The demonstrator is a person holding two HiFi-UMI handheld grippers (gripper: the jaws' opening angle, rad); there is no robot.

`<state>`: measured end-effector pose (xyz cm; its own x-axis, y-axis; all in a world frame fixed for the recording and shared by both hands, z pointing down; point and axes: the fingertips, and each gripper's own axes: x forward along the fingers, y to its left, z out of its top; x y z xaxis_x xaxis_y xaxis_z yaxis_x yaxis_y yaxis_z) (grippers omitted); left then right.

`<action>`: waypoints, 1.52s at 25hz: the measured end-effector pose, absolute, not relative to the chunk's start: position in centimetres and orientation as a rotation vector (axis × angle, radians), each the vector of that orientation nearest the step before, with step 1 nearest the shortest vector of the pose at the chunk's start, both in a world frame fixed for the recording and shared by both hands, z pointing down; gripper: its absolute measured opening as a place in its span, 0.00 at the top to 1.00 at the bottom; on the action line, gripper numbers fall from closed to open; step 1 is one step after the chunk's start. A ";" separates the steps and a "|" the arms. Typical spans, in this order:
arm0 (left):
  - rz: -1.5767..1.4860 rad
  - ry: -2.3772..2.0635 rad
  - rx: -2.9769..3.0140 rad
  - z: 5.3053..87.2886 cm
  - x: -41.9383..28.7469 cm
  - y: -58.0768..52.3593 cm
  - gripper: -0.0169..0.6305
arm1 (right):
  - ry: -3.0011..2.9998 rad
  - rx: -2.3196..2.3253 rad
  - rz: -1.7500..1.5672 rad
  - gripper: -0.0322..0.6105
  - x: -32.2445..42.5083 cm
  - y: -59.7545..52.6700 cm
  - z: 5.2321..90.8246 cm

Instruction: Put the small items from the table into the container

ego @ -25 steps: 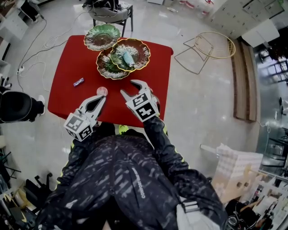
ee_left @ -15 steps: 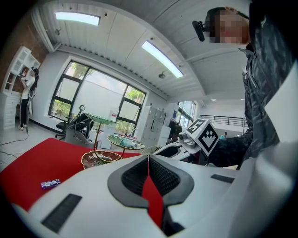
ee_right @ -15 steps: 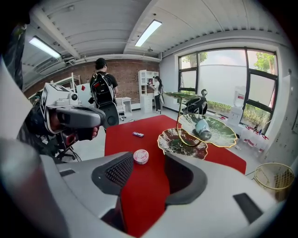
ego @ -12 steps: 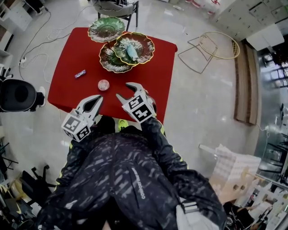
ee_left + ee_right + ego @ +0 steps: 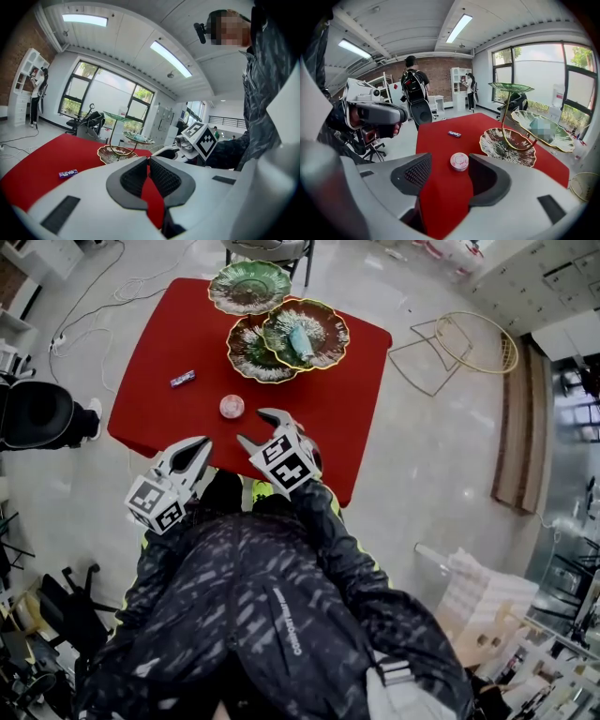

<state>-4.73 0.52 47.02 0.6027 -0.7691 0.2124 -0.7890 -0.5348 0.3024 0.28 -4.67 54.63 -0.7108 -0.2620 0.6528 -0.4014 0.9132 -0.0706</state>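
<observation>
Now dead ahead of right gripper (image 5: 254, 426), jaws opening with nothing between them yet: round pink tin (image 5: 232, 407), lying just short of tiered dish stand (image 5: 246, 354). Closer to it than left gripper (image 5: 202, 443), pinched together and empty.

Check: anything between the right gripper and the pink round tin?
Nothing: only bare red tablecloth, seen in the right gripper view. The right gripper has its jaws opening, empty, with the pink round tin ahead of them.
</observation>
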 end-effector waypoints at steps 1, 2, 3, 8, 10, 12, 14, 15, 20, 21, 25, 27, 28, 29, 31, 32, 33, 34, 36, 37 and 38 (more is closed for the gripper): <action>0.076 -1.254 2.463 47.1 -5.0 0.5 0.95 | -2.397 0.462 0.268 0.59 -0.1 -4.7 54.8; 0.077 -1.255 2.461 47.2 -5.3 0.4 0.95 | -2.394 0.452 0.266 0.58 -0.5 -4.7 55.1; 0.075 -1.256 2.458 47.3 -5.6 0.3 0.95 | -2.391 0.442 0.268 0.58 -0.9 -4.7 55.4; 0.076 -1.254 2.448 47.9 -6.6 0.1 0.95 | -2.371 0.409 0.274 0.55 -2.2 -4.7 57.1; 0.082 -1.251 2.451 48.1 -7.1 0.0 0.95 | -2.360 0.397 0.273 0.54 -2.7 -4.9 57.7; 0.084 -1.250 2.448 48.2 -7.6 -0.1 0.95 | -2.345 0.377 0.274 0.53 -3.3 -5.0 58.5; 0.084 -1.252 2.440 48.6 -8.0 -0.4 0.95 | -2.330 0.355 0.277 0.53 -3.7 -5.1 59.4; 0.086 -1.251 2.435 48.8 -8.2 -0.5 0.95 | -2.325 0.348 0.279 0.53 -3.8 -5.2 59.9; 0.095 -1.233 2.422 49.8 -8.8 -1.1 0.95 | -2.297 0.347 0.280 0.52 -4.5 -6.1 61.8; 0.094 -1.231 2.420 49.9 -8.9 -1.2 0.95 | -2.291 0.348 0.278 0.52 -4.6 -6.3 62.1; 0.086 -1.222 2.406 50.5 -9.3 -1.8 0.95 | -2.262 0.351 0.277 0.50 -4.8 -7.2 63.5; 0.090 -1.214 2.398 50.9 -9.4 -2.1 0.95 | -2.249 0.351 0.276 0.49 -4.9 -7.8 64.2; 0.090 -1.211 2.394 51.1 -9.5 -2.2 0.95 | -2.242 0.349 0.280 0.48 -5.0 -8.1 64.6; 0.090 -1.209 2.389 51.2 -9.6 -2.4 0.95 | -2.235 0.345 0.285 0.48 -5.0 -8.3 65.0; 0.087 -1.208 2.380 51.5 -9.9 -2.7 0.95 | -2.220 0.336 0.288 0.47 -5.1 -8.7 65.7; 0.086 -1.208 2.377 51.7 -10.1 -2.9 0.95 | -2.214 0.331 0.284 0.47 -5.3 -8.9 66.0; 0.084 -1.208 2.373 51.7 -10.3 -3.0 0.95 | -2.208 0.327 0.278 0.47 -5.4 -9.1 66.2; 0.084 -1.208 2.370 51.8 -10.5 -3.2 0.95 | -2.203 0.323 0.272 0.47 -5.6 -9.3 66.5; 0.083 -1.207 2.364 52.0 -10.8 -3.5 0.95 | -2.193 0.315 0.269 0.46 -5.9 -9.5 67.1; 0.082 -1.205 2.360 52.1 -11.0 -3.6 0.95 | -2.188 0.311 0.273 0.46 -6.0 -9.5 67.3; 0.080 -1.203 2.357 52.2 -11.0 -3.8 0.95 | -2.184 0.308 0.277 0.46 -6.1 -9.5 67.6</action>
